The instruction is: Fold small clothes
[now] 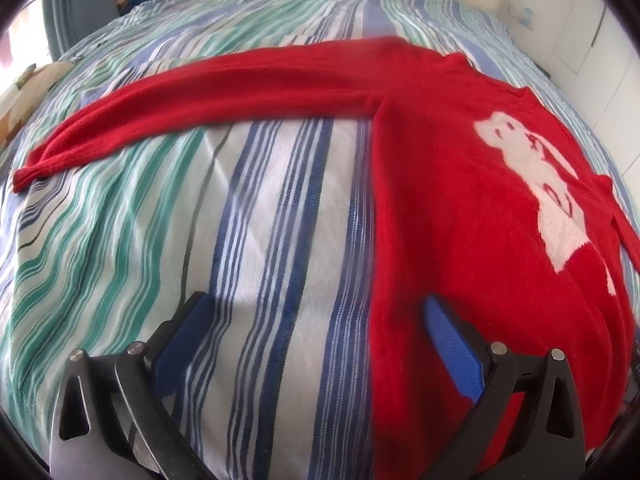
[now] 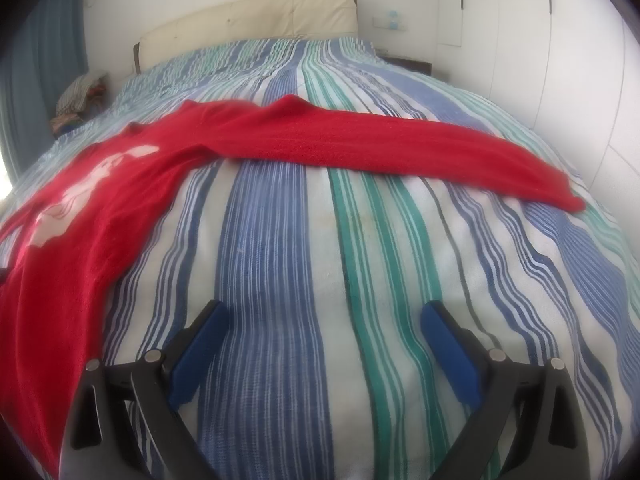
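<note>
With both pairs of fingers apart and empty, we close the left gripper (image 1: 316,328) on the sweater (image 1: 460,208) edge between its fingers, lifting clear of the bed (image 1: 260,208).

Bright, even daylight; blown-out white at far left edge beside the curtain (image 2: 44,40). Soft shadow on the bedspread (image 1: 280,240) just ahead of the left gripper (image 1: 316,316). Strong fisheye bulge, dark vignette at corners. Slight motion blur on the sweater (image 1: 460,208), its white motif smeared in right view.
</note>
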The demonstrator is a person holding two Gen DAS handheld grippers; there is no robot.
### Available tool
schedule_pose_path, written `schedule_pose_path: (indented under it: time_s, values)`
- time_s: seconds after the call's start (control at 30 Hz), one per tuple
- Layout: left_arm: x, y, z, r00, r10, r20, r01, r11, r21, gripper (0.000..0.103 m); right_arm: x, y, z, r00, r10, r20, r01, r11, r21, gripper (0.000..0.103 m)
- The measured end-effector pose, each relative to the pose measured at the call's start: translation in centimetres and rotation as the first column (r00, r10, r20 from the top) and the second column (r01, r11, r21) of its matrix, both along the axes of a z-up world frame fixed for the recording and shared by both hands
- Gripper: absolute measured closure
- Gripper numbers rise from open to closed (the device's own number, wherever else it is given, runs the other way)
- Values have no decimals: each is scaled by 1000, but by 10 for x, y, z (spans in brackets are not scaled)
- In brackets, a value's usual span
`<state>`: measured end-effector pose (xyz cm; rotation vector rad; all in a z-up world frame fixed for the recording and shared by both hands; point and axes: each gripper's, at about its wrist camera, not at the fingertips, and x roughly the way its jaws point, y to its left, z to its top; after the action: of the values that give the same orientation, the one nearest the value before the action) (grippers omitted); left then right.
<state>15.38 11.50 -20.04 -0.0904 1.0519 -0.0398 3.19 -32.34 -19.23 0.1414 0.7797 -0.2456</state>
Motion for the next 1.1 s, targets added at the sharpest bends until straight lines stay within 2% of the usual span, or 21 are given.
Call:
schedule_pose_path:
  time_s: [1.1]
  values:
    - [0,-3,-1,1000,0,7,-1,1000,23,0,0,0,0,1000,-1,0,1,1000,-2,6]
